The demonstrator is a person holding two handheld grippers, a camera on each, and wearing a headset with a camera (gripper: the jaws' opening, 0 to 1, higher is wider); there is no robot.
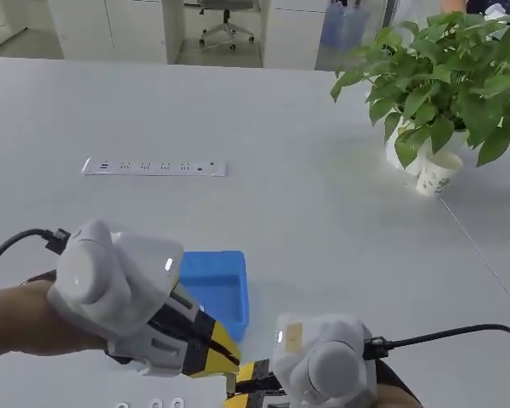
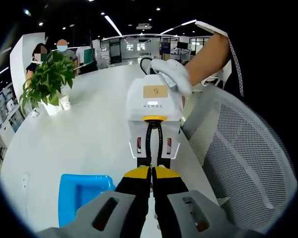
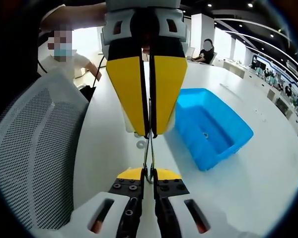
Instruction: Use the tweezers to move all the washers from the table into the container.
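The step in hand looked like settling the hold on the tweezers. The right gripper was pressed together on one end, and the left gripper, nose to nose with it, seemed pinched on the other, though the thin steel was hard to follow there. A washer lay on the table beneath them, just beside the blue container; next, I judged, one gripper must release so the tips could reach it.

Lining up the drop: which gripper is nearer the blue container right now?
Left. The left gripper lies along the near-left side of the blue container; the right gripper, shut on the tweezers, sits just past its near corner.
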